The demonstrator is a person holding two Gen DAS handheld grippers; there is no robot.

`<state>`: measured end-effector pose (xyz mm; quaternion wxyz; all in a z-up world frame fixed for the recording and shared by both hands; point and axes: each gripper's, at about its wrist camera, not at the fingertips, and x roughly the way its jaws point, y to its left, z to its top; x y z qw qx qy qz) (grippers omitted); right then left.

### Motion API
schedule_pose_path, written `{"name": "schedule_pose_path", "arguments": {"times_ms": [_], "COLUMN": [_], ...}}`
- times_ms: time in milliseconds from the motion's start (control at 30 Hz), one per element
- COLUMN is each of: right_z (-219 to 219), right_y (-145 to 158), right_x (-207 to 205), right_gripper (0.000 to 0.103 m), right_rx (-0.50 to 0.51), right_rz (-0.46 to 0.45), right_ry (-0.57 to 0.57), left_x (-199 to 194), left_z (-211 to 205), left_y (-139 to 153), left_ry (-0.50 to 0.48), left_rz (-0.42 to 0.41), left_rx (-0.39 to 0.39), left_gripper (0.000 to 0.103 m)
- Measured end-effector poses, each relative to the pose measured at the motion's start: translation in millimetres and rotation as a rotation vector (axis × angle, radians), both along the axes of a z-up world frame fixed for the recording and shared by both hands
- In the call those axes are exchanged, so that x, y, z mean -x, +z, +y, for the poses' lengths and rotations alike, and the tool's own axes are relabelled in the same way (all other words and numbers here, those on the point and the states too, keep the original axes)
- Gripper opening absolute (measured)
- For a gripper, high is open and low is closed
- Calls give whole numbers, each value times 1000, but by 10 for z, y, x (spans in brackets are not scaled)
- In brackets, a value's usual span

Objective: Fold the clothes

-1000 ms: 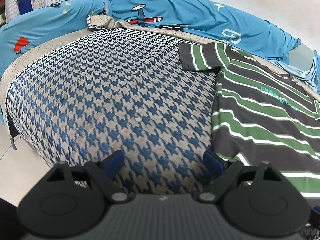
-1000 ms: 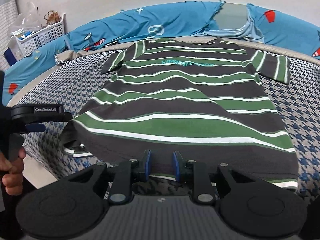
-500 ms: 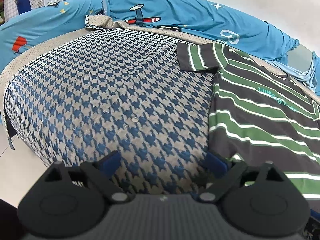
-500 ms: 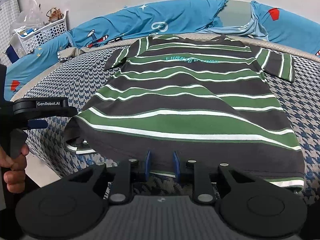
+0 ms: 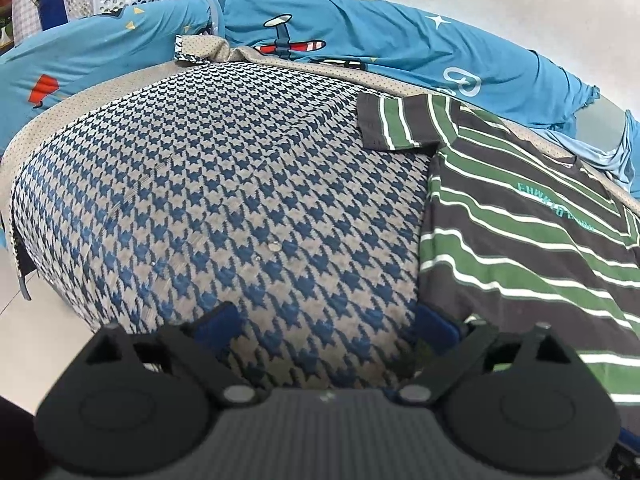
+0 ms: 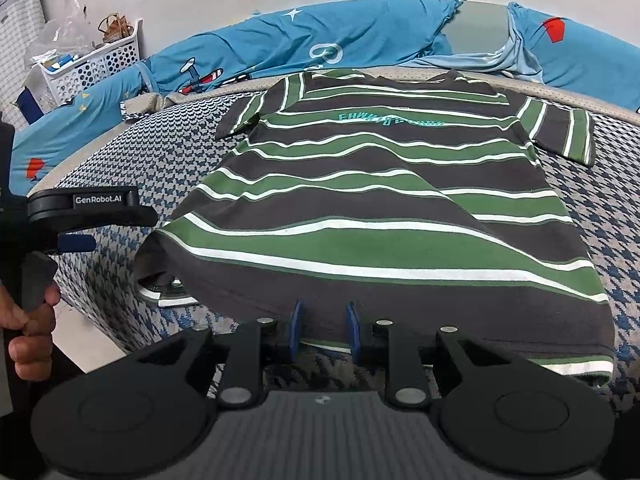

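A dark grey shirt (image 6: 380, 208) with green and white stripes lies spread face up on the houndstooth bedcover (image 5: 220, 200), collar toward the wall. My right gripper (image 6: 323, 328) is shut on the middle of its near hem, pads narrow with the cloth between them. The hem's left corner (image 6: 168, 296) is curled under. My left gripper (image 5: 326, 322) hovers over the bedcover just left of the shirt (image 5: 520, 248); its jaws are opening wide, with nothing between them. A hand (image 6: 30, 340) holds that gripper (image 6: 120, 230) at the left of the right wrist view.
A blue quilt (image 5: 400, 52) with plane prints is bunched along the wall behind the shirt. A white laundry basket (image 6: 92, 68) stands at the far left corner. The bed's edge and pale floor (image 5: 40, 320) lie to the left.
The left gripper's blue pads have spread further apart. The right gripper keeps the hem between its pads, and the shirt now lies a little flatter.
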<state>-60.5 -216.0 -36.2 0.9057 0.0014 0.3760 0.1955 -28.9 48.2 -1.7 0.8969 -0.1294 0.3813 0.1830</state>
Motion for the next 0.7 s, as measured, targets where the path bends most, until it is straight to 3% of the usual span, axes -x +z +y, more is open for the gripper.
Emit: {"name": "schedule_pose_path", "arguments": {"times_ms": [233,700], "right_z": [18,121], "right_y": [-4,-15], "right_x": [-3,13], "right_gripper": [24,29], "right_rx": [0,-3], "right_rz": [1,9], "right_ry": [9,45], "left_x": [-10,-6], "left_z": [-2,290], "left_y": [46,413], "left_ry": [0,9], "left_rz": [-8,-92], "left_rx": [18,110], "left_gripper": [97,100]}}
